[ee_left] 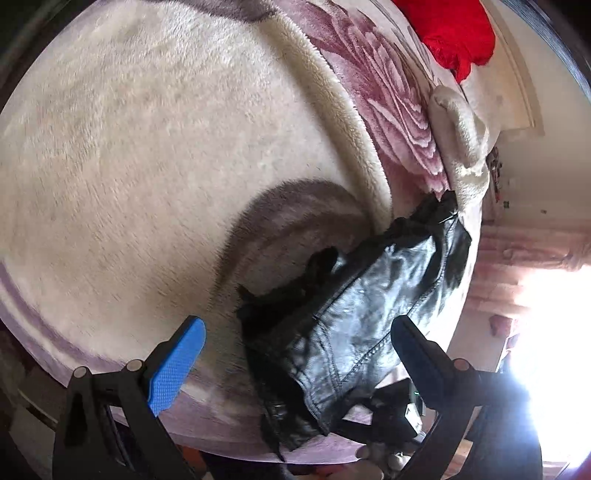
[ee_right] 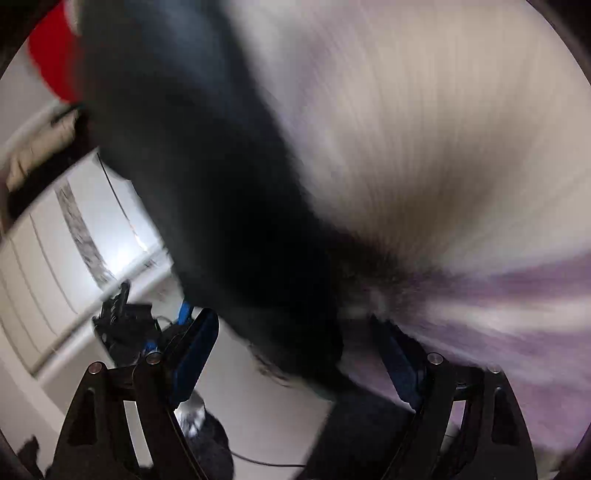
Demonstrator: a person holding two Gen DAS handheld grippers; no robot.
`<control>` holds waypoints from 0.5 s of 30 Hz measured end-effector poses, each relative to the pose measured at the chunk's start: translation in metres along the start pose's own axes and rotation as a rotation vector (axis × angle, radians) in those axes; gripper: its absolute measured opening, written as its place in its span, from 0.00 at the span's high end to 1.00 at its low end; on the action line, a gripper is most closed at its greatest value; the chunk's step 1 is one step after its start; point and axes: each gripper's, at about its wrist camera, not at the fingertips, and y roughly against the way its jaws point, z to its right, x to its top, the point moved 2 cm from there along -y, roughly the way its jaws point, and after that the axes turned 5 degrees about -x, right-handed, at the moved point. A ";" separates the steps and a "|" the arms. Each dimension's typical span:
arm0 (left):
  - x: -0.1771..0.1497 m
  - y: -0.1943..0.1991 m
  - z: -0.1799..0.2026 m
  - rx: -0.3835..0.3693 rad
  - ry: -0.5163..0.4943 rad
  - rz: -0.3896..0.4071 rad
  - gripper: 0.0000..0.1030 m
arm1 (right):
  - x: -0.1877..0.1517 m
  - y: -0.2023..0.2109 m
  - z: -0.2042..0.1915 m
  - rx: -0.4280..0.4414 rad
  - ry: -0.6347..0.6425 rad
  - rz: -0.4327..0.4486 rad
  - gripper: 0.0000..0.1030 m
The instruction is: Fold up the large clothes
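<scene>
A black leather garment with a furry lining (ee_left: 369, 295) lies bunched near the edge of a bed covered by a cream and purple fleece blanket (ee_left: 147, 147). My left gripper (ee_left: 299, 339) is open above the garment's near end, with its blue-padded finger (ee_left: 177, 365) over the blanket. In the right wrist view the garment (ee_right: 221, 184) is a blurred dark mass that runs from the top left down between the fingers. My right gripper (ee_right: 295, 339) is open, and the garment's lower end lies between its jaws.
A red cloth (ee_left: 454, 33) and a cream folded piece (ee_left: 461, 136) lie at the far side of the bed. A bright window (ee_left: 546, 332) glares at the right. White cabinets (ee_right: 55, 258) stand at the left of the right wrist view.
</scene>
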 end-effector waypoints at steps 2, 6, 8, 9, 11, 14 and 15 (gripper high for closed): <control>0.003 0.001 -0.003 0.014 -0.011 -0.006 0.01 | -0.004 0.006 -0.008 0.113 -0.012 0.076 0.01; 0.005 0.005 -0.010 0.025 -0.015 -0.020 0.01 | 0.003 0.000 -0.024 0.252 -0.030 0.067 0.03; 0.006 0.010 -0.012 0.032 -0.021 -0.020 0.01 | 0.012 -0.003 -0.021 0.224 -0.057 0.070 0.21; 0.006 0.012 -0.012 0.032 -0.022 -0.019 0.01 | 0.014 -0.004 -0.016 0.220 -0.072 0.075 0.36; 0.007 0.016 -0.011 0.023 -0.022 -0.017 0.01 | 0.015 0.006 -0.016 0.277 -0.117 0.071 0.59; 0.009 0.022 -0.006 0.008 -0.042 -0.016 0.01 | 0.004 0.030 -0.023 0.404 -0.223 0.052 0.74; 0.010 0.023 -0.002 0.011 -0.060 -0.016 0.01 | -0.001 0.040 -0.027 0.454 -0.261 0.046 0.77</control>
